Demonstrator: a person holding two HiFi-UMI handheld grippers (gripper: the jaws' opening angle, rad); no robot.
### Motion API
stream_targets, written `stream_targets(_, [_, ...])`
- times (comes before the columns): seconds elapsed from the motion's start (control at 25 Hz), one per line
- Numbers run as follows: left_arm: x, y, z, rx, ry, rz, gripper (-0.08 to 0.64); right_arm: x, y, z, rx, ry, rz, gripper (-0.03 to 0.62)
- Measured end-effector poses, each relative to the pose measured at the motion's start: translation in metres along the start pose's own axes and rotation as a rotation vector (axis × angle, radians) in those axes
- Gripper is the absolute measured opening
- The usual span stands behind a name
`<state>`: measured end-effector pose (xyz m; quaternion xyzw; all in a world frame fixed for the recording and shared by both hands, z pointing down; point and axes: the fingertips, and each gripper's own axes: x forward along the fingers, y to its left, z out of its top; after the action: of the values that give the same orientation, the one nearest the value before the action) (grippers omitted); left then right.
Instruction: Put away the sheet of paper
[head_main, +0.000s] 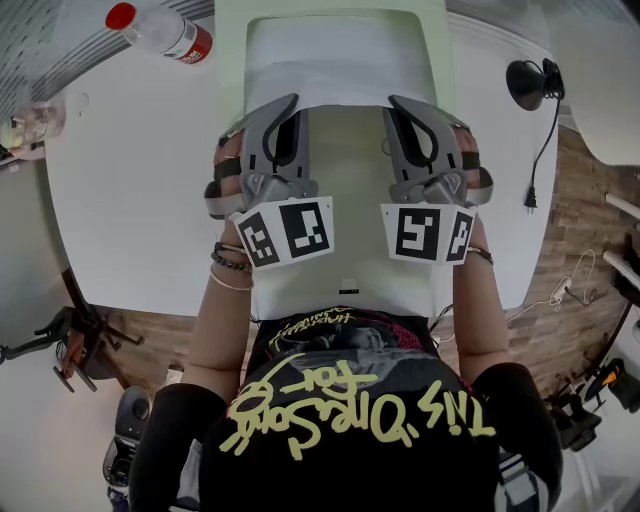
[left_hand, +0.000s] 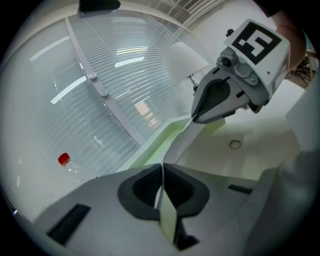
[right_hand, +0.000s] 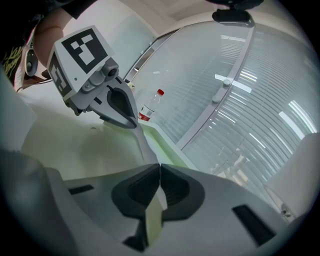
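Fingers (left_hand: 142, 189) of our left gripper (left_hand: 162, 170) are pressed together on the near edge of the sheet of paper (head_main: 340, 60), and our right gripper (right_hand: 159, 170) pinches the same edge further along. That edge runs taut from side to side between the two. The sheet reaches away from us above a pale green pad (head_main: 345, 190). Which side is the longer we cannot tell. The pad lies on a white table (head_main: 130, 180). A red-capped bottle (head_main: 160, 32) lies at its far left and a small black corded device (head_main: 530, 82) stands at its far right. Slatted blinds (left_hand: 100, 100) stand beyond, and the floor (head_main: 590, 200) is brown and wood-like.
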<state>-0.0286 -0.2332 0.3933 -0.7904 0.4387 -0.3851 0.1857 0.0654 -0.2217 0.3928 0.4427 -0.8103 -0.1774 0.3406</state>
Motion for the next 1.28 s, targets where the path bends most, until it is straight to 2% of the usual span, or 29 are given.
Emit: stream_targets(1.28, [0.018, 0.008, -0.001, 0.007, 0.020, 0.020, 0.009, 0.018, -0.015, 0.001, -0.014, -0.006, -0.012, 0.009])
